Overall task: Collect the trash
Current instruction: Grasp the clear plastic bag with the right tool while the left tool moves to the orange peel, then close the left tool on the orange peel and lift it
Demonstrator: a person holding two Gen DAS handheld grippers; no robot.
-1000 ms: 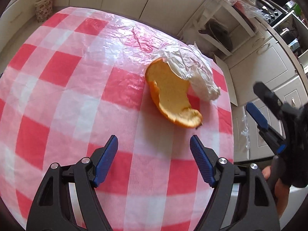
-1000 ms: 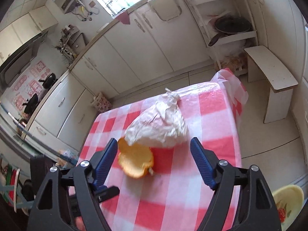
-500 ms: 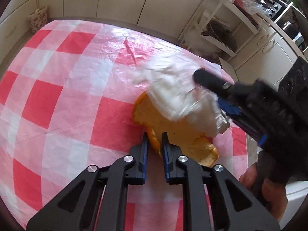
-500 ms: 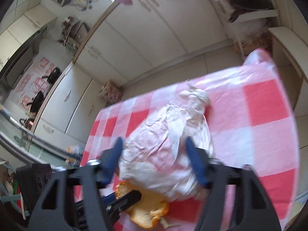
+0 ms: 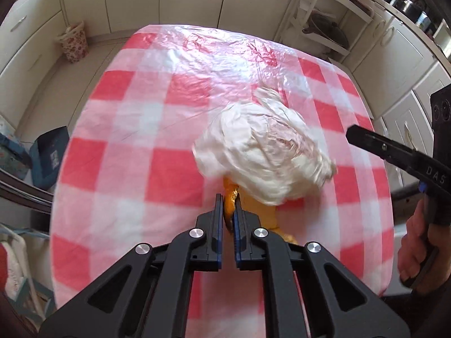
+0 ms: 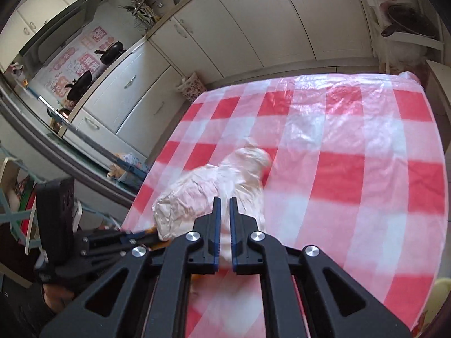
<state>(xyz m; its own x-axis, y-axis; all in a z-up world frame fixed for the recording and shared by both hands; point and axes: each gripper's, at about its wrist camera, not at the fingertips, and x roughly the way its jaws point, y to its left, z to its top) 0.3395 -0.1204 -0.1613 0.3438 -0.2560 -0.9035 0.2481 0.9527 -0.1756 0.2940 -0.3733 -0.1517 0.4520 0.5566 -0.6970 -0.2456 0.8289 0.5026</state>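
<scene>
- Left gripper [image 5: 228, 205]: black angular frame, blue pads, silver round screws.
- Right gripper [image 6: 223, 208]: same black frame, blue pads; side view shows white "DAS" lettering.

Both views are bright with soft daylight. Beyond the fingers [image 5: 217, 211], glare whitens the far part of the crinkled clear plastic over the red-and-white checked tabletop [image 5: 157, 104]. Motion blur smears the checks and the crumpled white plastic bag [image 5: 262, 155] just ahead of the fingers (the black fingers themselves stay sharp). Fisheye distortion bows the cream cabinets [image 6: 253, 28], and the corners fall black.
</scene>
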